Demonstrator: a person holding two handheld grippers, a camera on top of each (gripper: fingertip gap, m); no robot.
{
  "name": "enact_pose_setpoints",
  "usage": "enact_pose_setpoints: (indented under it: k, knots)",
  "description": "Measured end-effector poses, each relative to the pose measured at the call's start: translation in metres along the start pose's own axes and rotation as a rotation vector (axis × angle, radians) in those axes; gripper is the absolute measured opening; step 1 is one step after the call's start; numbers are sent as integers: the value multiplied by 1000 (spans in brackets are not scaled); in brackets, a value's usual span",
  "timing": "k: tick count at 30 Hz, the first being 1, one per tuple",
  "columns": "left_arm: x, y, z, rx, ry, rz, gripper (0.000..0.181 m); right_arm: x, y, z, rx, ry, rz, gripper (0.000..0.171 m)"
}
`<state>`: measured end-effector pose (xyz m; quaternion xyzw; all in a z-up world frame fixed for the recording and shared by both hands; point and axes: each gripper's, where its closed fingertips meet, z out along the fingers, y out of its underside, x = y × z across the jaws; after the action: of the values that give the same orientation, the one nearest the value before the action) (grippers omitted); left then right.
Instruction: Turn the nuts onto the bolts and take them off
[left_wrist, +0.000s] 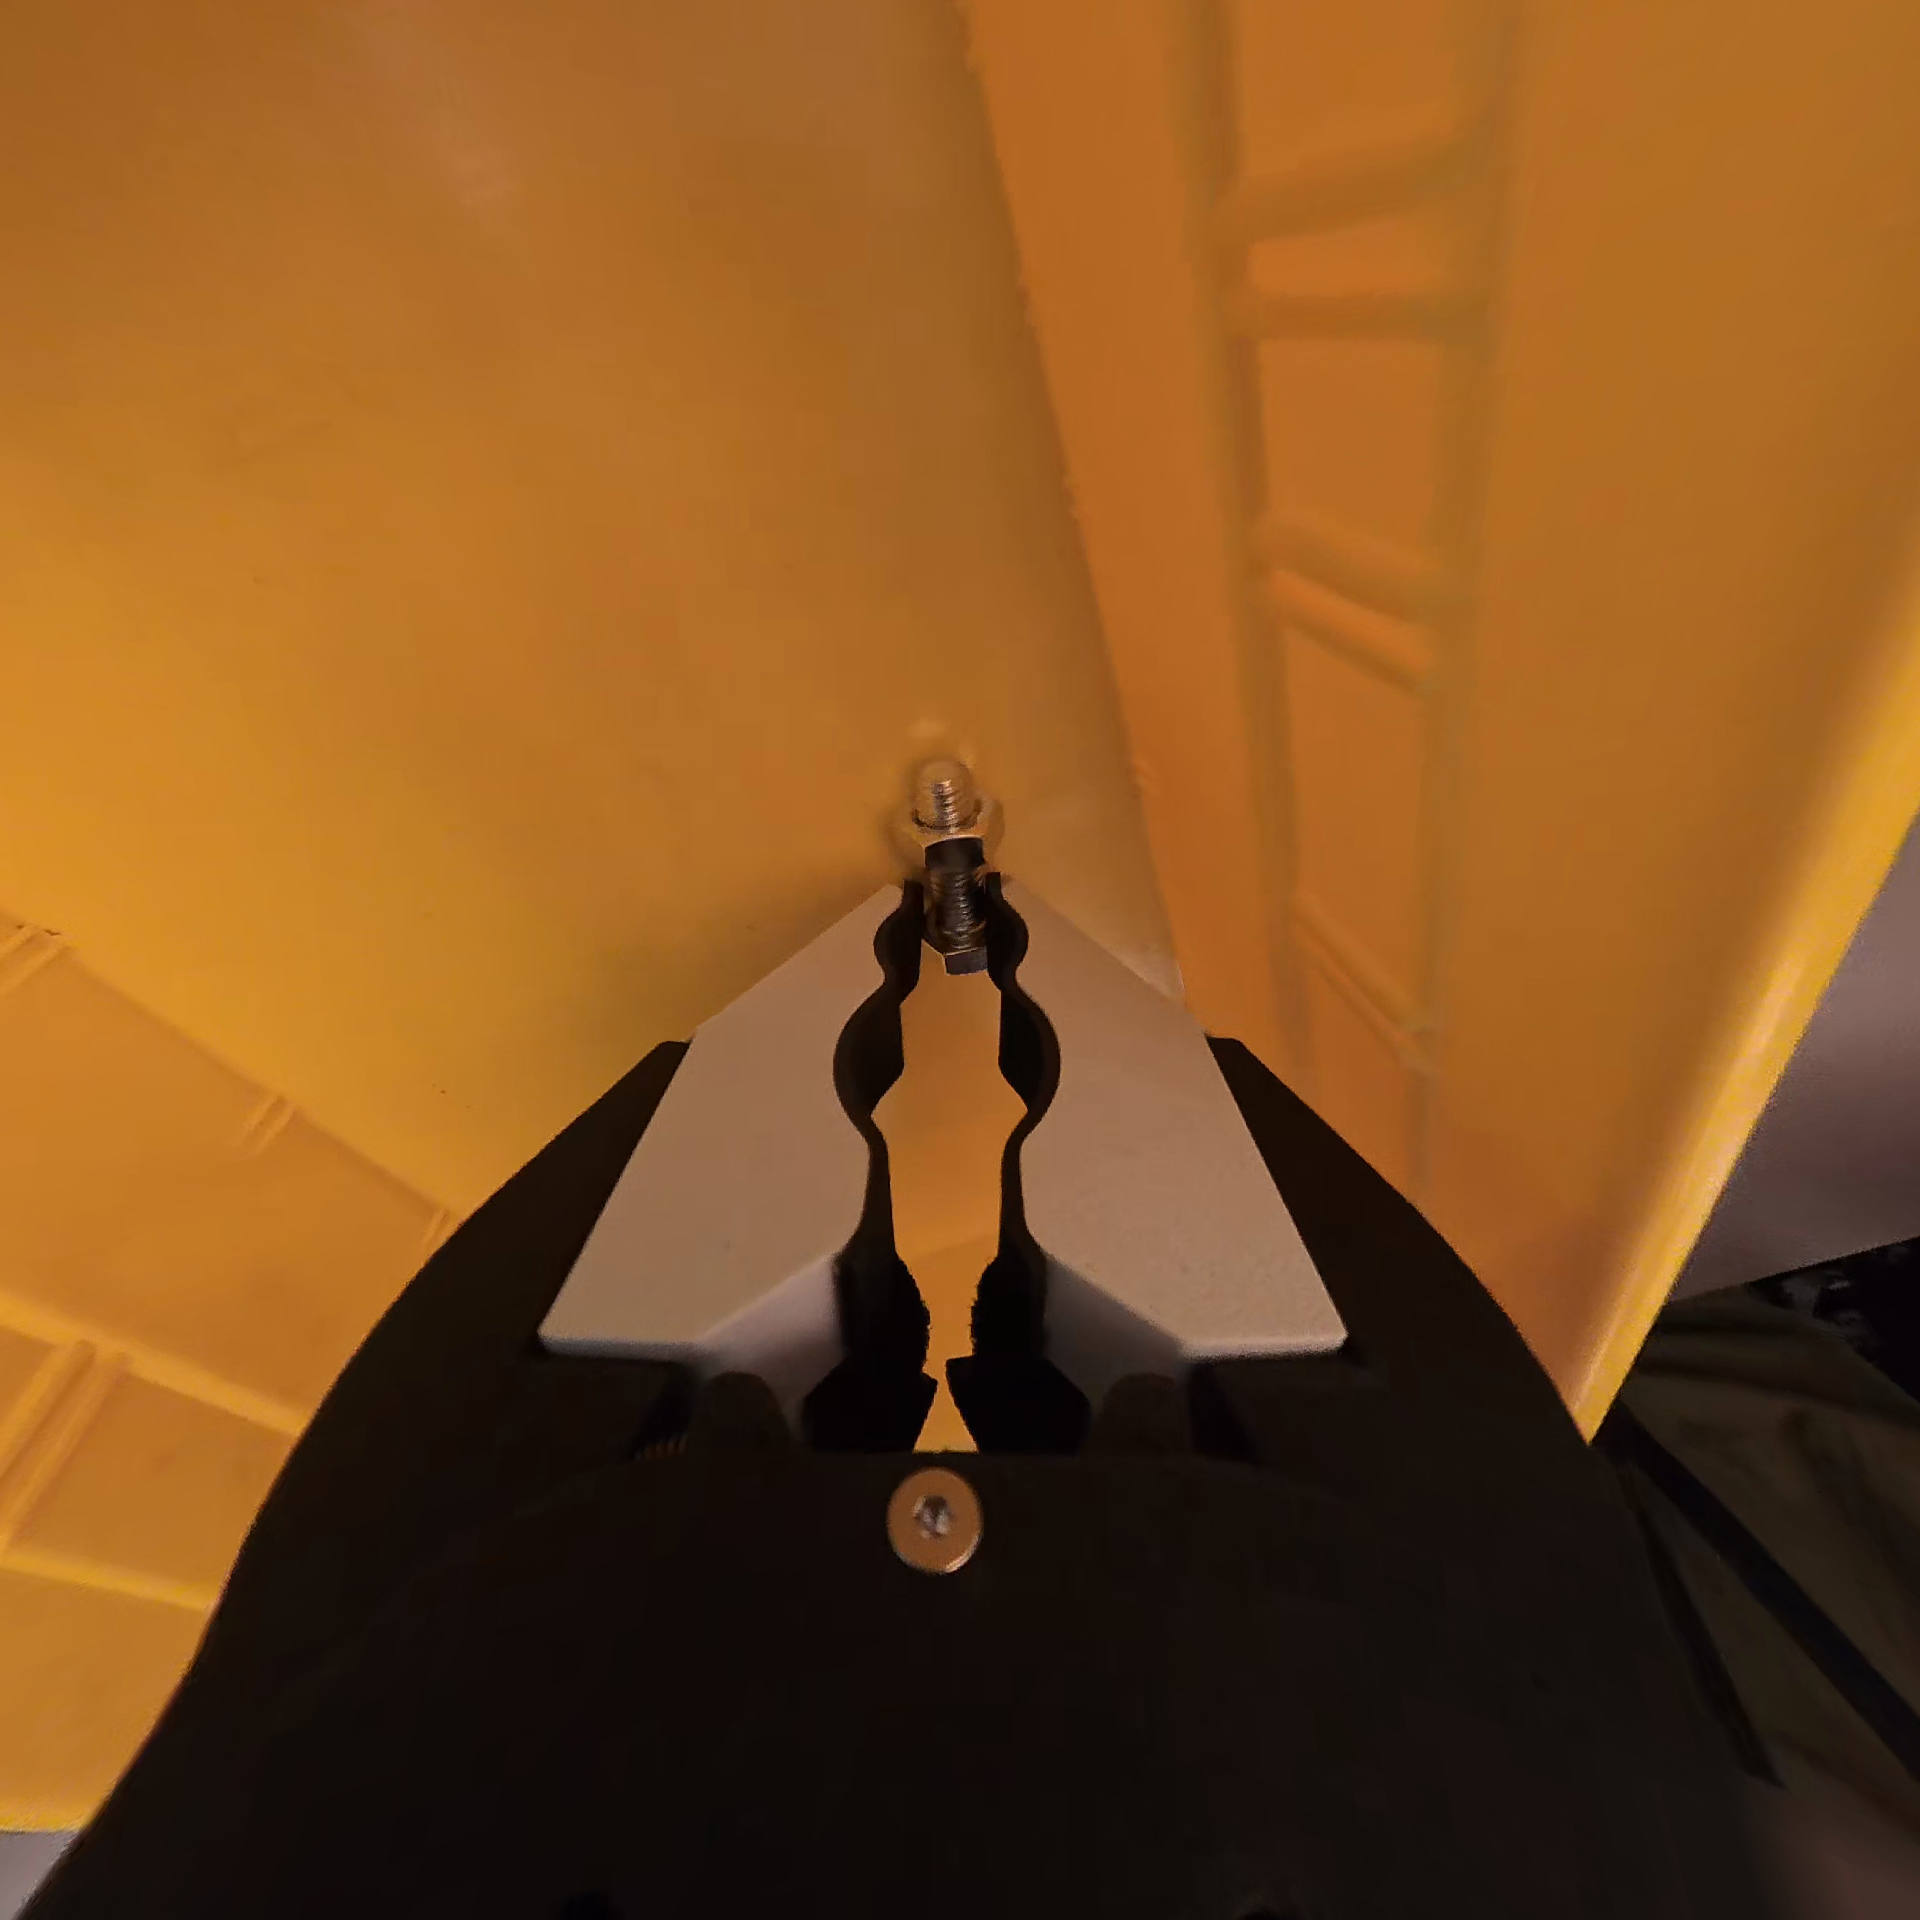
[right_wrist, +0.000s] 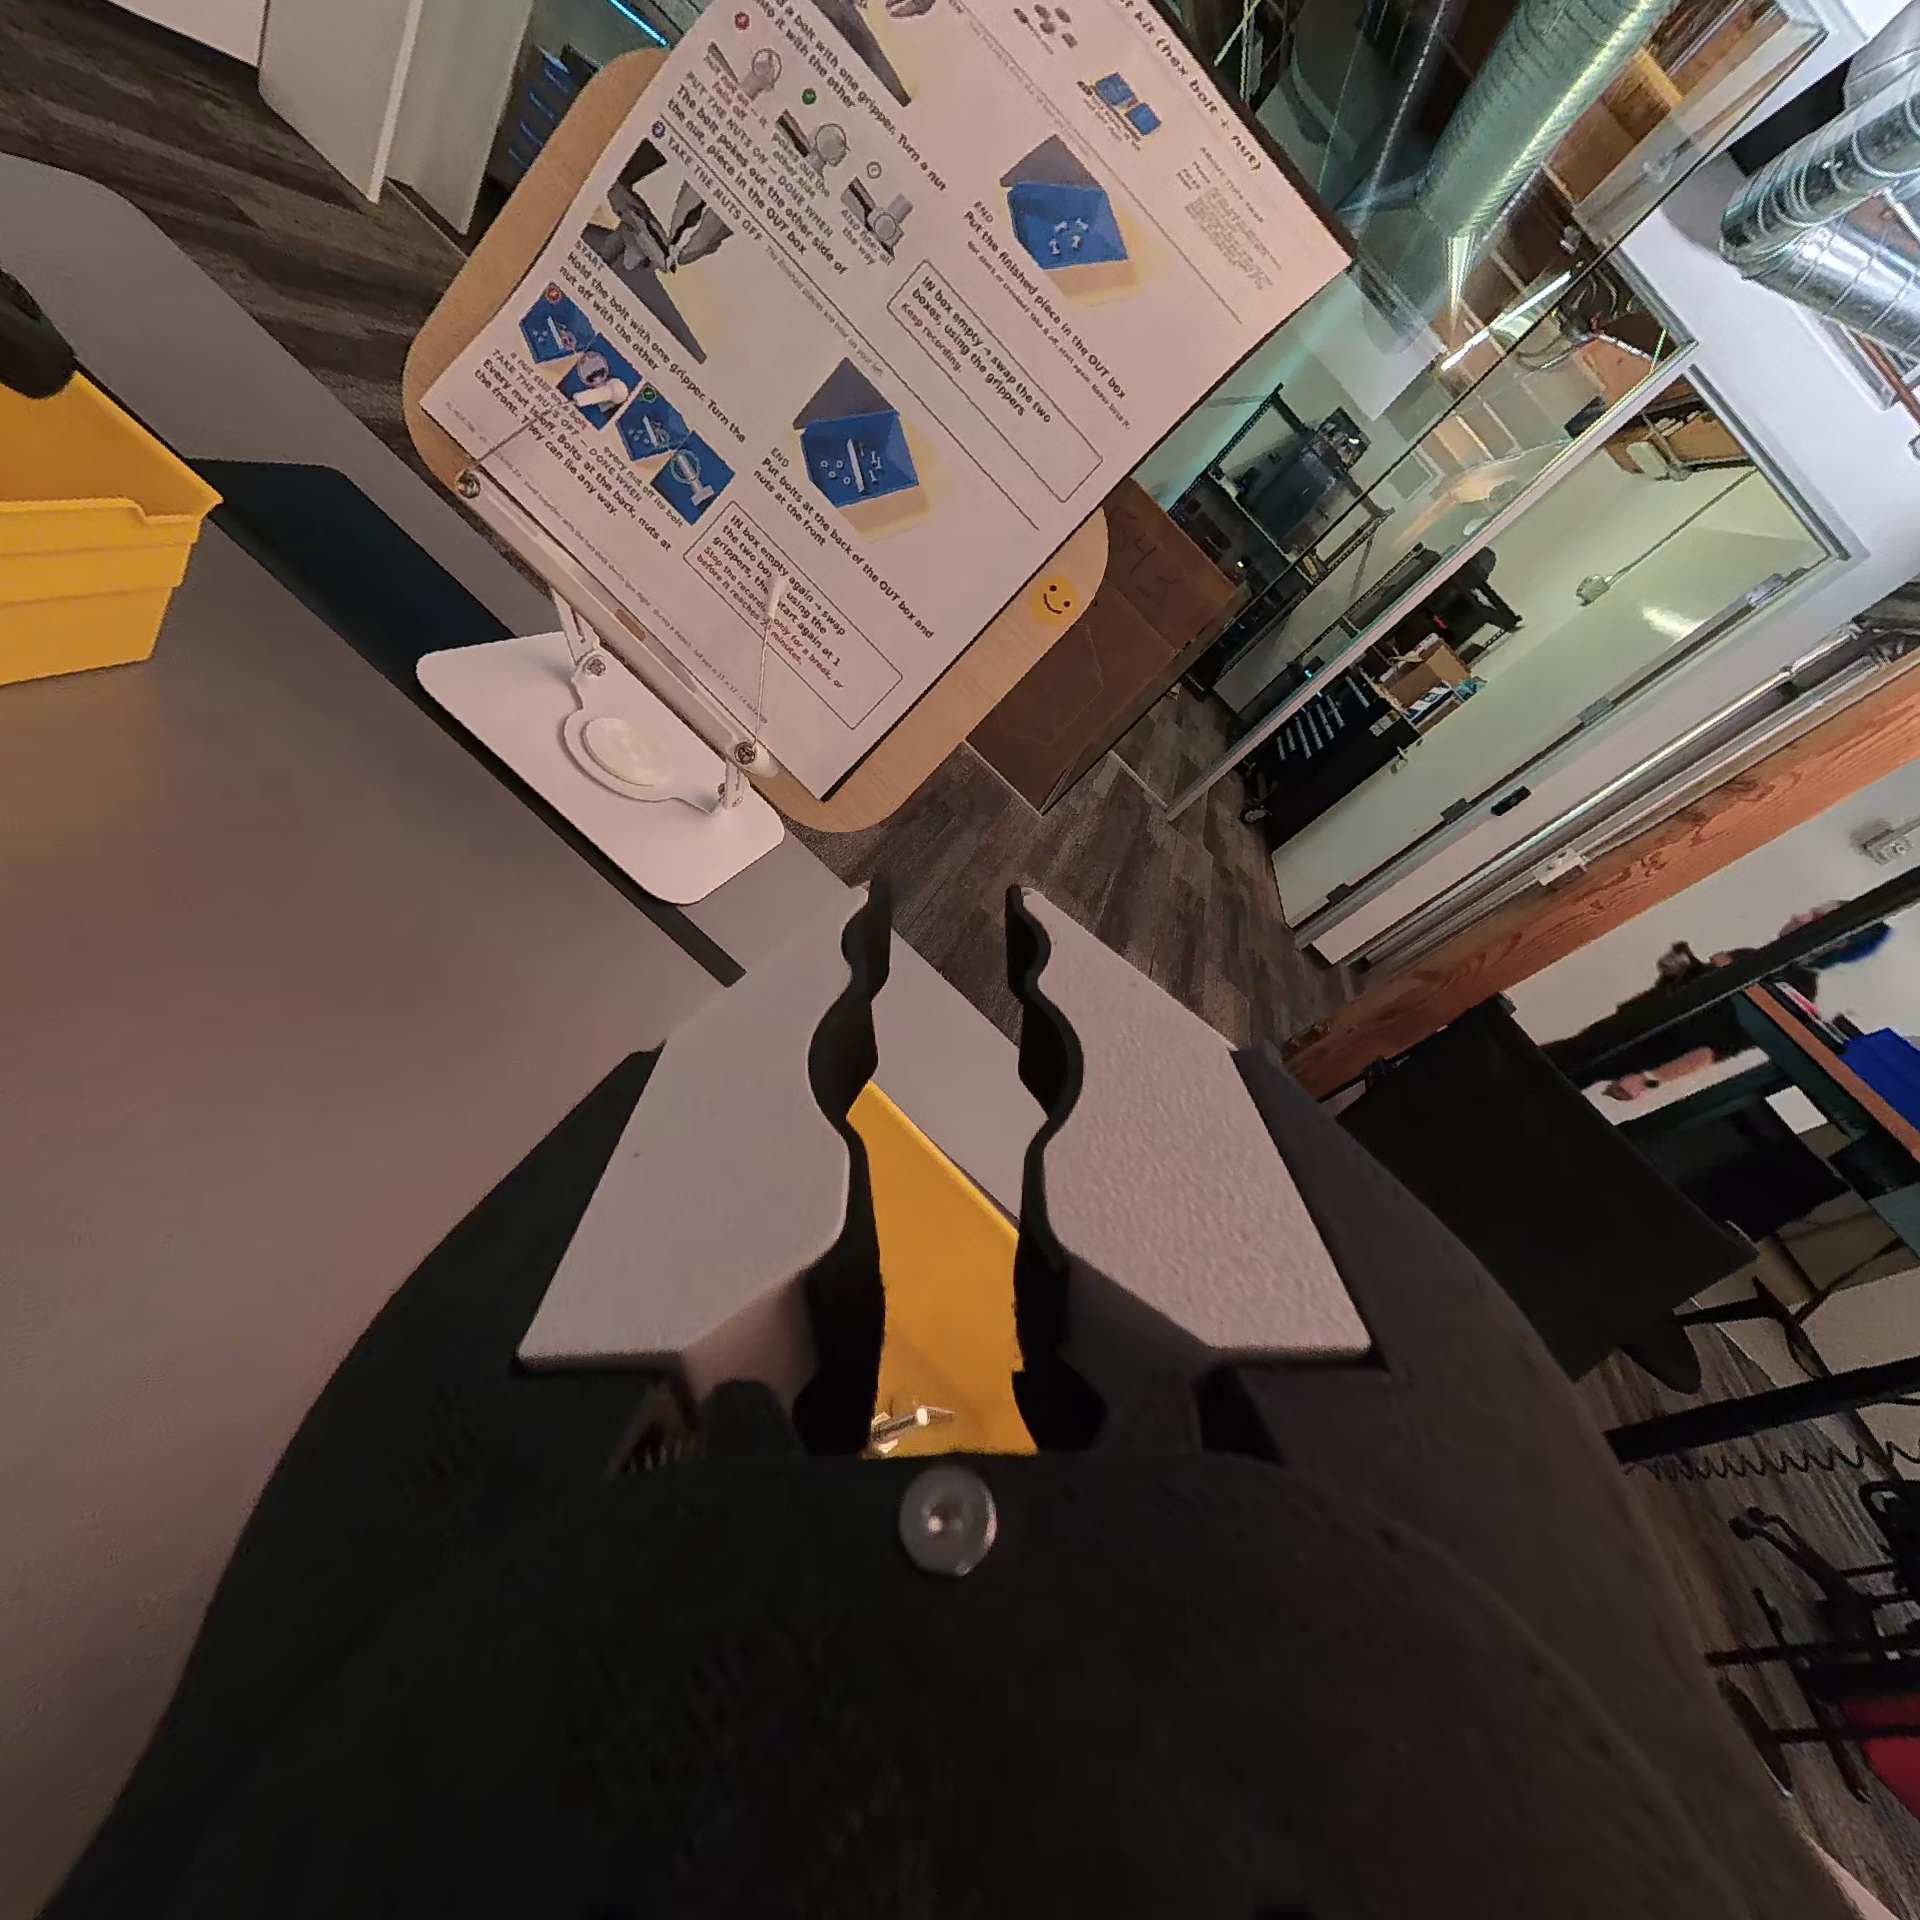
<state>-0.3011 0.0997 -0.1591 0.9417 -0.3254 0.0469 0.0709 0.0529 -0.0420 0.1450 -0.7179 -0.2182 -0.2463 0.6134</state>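
Note:
In the left wrist view my left gripper (left_wrist: 954, 906) is shut on a small silver bolt (left_wrist: 957, 925), gripping its shank near the hex head. A silver nut (left_wrist: 947, 824) sits on the bolt close to its far tip. The tip points at the inner wall of a yellow bin (left_wrist: 520, 520), very near or touching it. In the right wrist view my right gripper (right_wrist: 951, 920) is open and empty, held above the grey table (right_wrist: 260, 1039). Between its fingers I see part of a yellow bin (right_wrist: 935, 1247) with a loose bolt (right_wrist: 906, 1421) in it.
A second yellow bin (right_wrist: 83, 540) stands at the left on the table. An instruction sheet on a board (right_wrist: 831, 364) sits on a white stand (right_wrist: 623, 769) at the table's far edge. Beyond are the floor, glass partitions and chairs. Some 50 cm of space lies between my two pairs of fingers.

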Motion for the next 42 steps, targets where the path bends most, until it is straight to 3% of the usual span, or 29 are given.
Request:
enact_pose_setpoints:
  k: [17,23,29,32,36,39,42]
  knots:
    - [3,11,-7,-18,19,33,7,-6,7,6,-43,-22,-18,21]
    - [4,6,-49,181,39,49,7,-7,4,5,-32,-21,-16,21]
    - [58,-8,-137,617,256,235,7,-13,-17,3,72,-29,13,21]
    - [113,-11,-192,880,437,421,7,-38,-54,-7,269,-178,133,22]
    - [189,6,-238,1067,696,672,7,-85,-105,-36,532,-583,426,34]
    - [227,19,-252,1135,807,789,7,-103,-113,-35,546,-771,628,48]
    - [251,28,-257,1170,863,838,8,-118,-114,-27,526,-868,719,52]
